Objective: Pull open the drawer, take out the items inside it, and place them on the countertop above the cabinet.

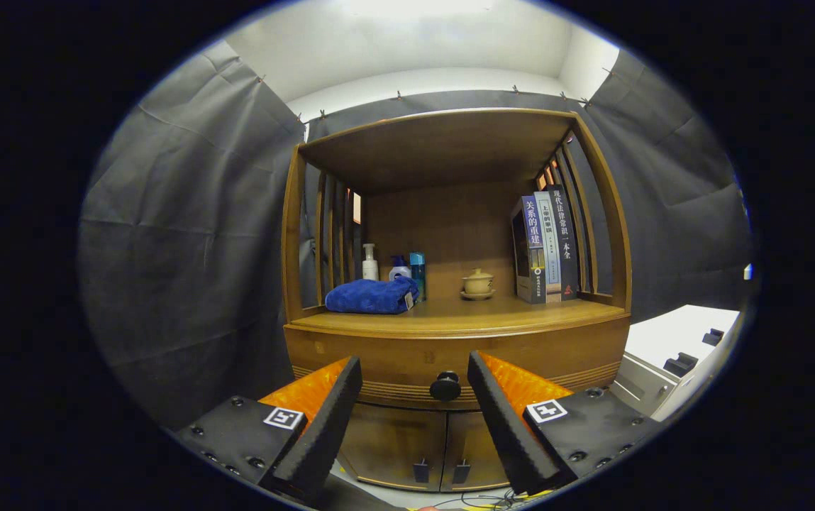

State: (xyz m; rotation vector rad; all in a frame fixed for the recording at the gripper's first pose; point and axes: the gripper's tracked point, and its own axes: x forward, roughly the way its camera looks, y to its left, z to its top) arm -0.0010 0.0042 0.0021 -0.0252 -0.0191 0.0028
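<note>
My tool (414,369) hangs with its fingers apart before the closed drawer (450,355), its dark knob (445,386) just beyond and between them, untouched.

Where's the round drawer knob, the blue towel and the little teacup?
Drawer knob (445,386): gripper view, its round face, just ahead between the open tongs.
Blue towel (370,296): gripper view, folded middle.
Teacup (478,282): gripper view, its body.
</note>
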